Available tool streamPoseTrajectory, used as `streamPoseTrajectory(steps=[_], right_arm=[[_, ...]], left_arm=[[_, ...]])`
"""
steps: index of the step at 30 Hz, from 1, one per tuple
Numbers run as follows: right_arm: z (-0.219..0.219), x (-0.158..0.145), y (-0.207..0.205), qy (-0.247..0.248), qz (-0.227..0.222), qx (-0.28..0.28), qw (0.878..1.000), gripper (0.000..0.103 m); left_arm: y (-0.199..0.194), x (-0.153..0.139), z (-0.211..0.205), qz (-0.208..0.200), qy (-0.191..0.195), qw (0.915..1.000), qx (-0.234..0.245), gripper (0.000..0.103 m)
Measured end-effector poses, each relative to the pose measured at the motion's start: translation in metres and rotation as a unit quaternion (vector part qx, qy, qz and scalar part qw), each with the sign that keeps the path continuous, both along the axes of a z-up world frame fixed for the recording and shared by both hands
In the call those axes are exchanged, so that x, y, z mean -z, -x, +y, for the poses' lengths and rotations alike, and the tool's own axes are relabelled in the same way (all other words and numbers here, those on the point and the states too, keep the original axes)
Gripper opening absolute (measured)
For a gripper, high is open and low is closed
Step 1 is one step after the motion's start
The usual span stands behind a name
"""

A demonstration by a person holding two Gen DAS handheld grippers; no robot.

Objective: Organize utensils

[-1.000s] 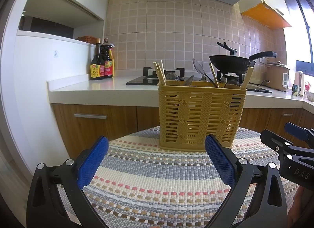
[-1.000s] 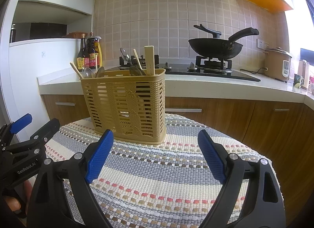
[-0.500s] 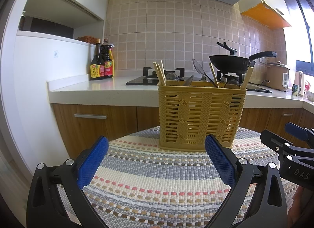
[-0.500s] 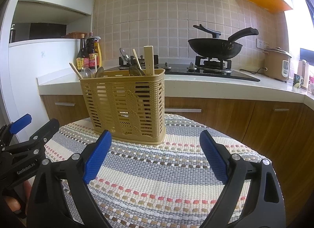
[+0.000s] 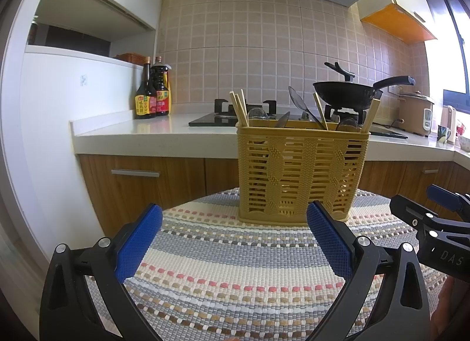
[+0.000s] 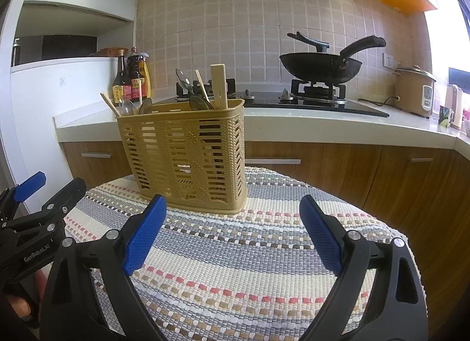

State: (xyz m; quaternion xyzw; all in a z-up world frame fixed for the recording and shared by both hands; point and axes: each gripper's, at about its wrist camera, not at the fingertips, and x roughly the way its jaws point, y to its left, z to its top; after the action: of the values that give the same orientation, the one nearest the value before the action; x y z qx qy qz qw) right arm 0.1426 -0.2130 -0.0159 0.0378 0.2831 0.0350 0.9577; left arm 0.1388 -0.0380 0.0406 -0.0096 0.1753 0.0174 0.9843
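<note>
A tan slotted utensil basket [image 5: 302,173] stands upright on a round table with a striped woven cloth [image 5: 235,267]. It also shows in the right wrist view [image 6: 188,159]. Wooden chopsticks [image 5: 238,106], spoons [image 5: 299,103] and a flat wooden spatula [image 6: 218,85] stick up out of it. My left gripper [image 5: 233,241] is open and empty, just short of the basket. My right gripper [image 6: 232,232] is open and empty, near the basket's right front corner. Each gripper shows at the edge of the other's view.
Behind the table runs a white kitchen counter [image 5: 147,132] with wooden cabinets. On it are sauce bottles [image 5: 152,91], a gas hob with a black wok [image 6: 320,65], and a rice cooker [image 6: 414,88]. The table edge drops off at right [image 6: 411,253].
The right gripper's view has shifted very slightly and its jaws have spread a touch wider. The left gripper and basket have not moved.
</note>
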Motion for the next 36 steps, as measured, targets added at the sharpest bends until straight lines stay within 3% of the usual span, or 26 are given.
streamPoseTrajectory(steps=[36], right_arm=[[0.0036, 0.0024, -0.0013, 0.003, 0.009, 0.0, 1.0, 0.089]], left_arm=[[0.0002, 0.0008, -0.0018, -0.001, -0.005, 1.0, -0.001, 0.095]])
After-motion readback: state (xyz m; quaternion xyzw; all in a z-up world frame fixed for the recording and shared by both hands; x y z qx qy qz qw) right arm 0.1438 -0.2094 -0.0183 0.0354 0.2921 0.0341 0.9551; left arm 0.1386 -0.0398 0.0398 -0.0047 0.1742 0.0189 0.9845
